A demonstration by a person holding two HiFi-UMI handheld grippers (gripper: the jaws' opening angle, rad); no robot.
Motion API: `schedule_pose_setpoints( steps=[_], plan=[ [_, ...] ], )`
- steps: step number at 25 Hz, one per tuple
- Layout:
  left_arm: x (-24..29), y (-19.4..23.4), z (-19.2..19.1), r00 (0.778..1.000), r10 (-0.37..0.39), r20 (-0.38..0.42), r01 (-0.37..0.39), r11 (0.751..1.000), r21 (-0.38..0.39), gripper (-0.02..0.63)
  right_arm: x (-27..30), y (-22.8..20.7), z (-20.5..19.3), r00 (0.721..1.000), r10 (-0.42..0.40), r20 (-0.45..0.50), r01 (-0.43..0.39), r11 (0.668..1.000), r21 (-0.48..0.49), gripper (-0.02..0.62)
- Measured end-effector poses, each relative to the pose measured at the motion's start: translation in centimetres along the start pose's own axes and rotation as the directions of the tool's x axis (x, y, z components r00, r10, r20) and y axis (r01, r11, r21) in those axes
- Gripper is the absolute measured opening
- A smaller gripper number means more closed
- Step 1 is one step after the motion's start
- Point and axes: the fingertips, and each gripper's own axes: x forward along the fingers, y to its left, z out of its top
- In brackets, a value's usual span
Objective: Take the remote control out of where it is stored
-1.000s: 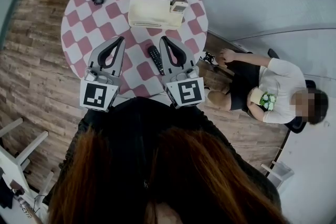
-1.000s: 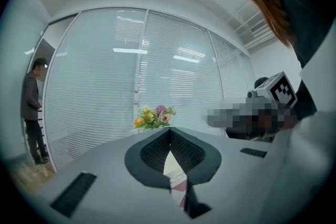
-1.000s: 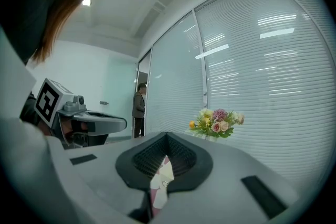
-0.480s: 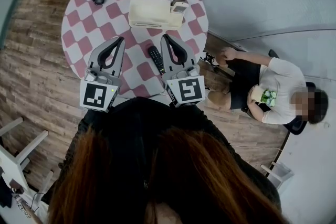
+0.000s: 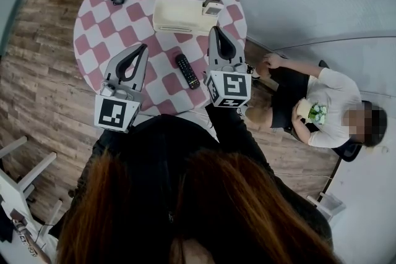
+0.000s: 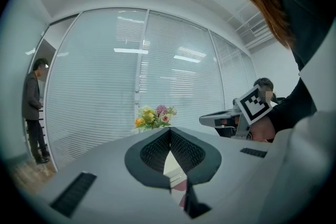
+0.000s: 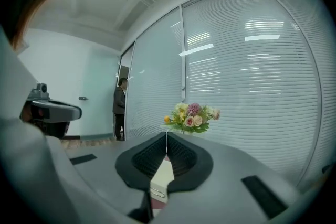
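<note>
Checked desk (image 5: 93,15), with a white holder (image 5: 176,14) just ahead of the right claw (image 5: 217,30). The stored remote control (image 5: 211,7) stands upright at the holder's end nearest that claw. Likely hazard: the pressed-together, empty jaws would shove the light holder or the remote rather than grasp it. The right claw is raised and points forward. The left claw (image 5: 143,47), likewise closed and empty, hangs farther back.

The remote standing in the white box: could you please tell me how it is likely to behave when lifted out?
The remote looks like rigid plastic, so probably stiff and light. It stands upright at the right end of the white box, so a straight upward pull likely frees it; a sideways tug might drag the box. Its smooth casing could slip.
</note>
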Motion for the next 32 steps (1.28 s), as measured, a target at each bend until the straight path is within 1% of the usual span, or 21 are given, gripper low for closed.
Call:
schedule_pose_setpoints(
  steps=[4,10,15,22,26,29,31,32],
  plan=[
    [-0.2,0.0,0.0,1.0,0.004,-0.006,-0.004,1.0,0.0,0.009,1.2,-2.1,-1.6,0.998,-0.042,-0.041,0.041,0.999,-0.026,0.015],
    [-0.2,0.1,0.3,1.0,0.01,-0.003,-0.01,1.0,0.02,0.009,3.5,-5.4,-5.2,0.99,-0.095,-0.106,0.1,0.994,0.038,0.015],
    [-0.4,0.3,0.3,1.0,0.023,-0.01,-0.023,0.999,0.027,0.009,5.7,-7.2,-8.1,0.98,-0.117,-0.161,0.122,0.992,0.02,0.015],
    [-0.2,0.1,0.1,1.0,0.022,-0.011,-0.022,0.999,0.024,0.009,8.3,-8.1,-12.2,0.967,-0.131,-0.219,0.143,0.989,0.042,0.017],
    [-0.3,0.0,0.1,1.0,0.022,-0.015,-0.022,0.999,0.028,0.009,9.7,-7.8,-13.2,0.964,-0.123,-0.237,0.137,0.99,0.04,0.017],
    [-0.4,0.3,0.1,0.999,0.028,-0.018,-0.028,0.999,0.033,0.009,10.5,-7.8,-13.7,0.958,-0.134,-0.253,0.145,0.989,0.029,0.018],
    [-0.5,0.5,0.1,0.999,0.034,-0.02,-0.033,0.999,0.033,0.009,10.9,-7.9,-14.1,0.953,-0.144,-0.266,0.159,0.987,0.037,0.029],
    [-0.5,0.6,0.1,0.999,0.036,-0.021,-0.036,0.999,0.031,0.009,11.1,-7.9,-14.3,0.95,-0.149,-0.273,0.169,0.985,0.048,0.058]
  ],
)
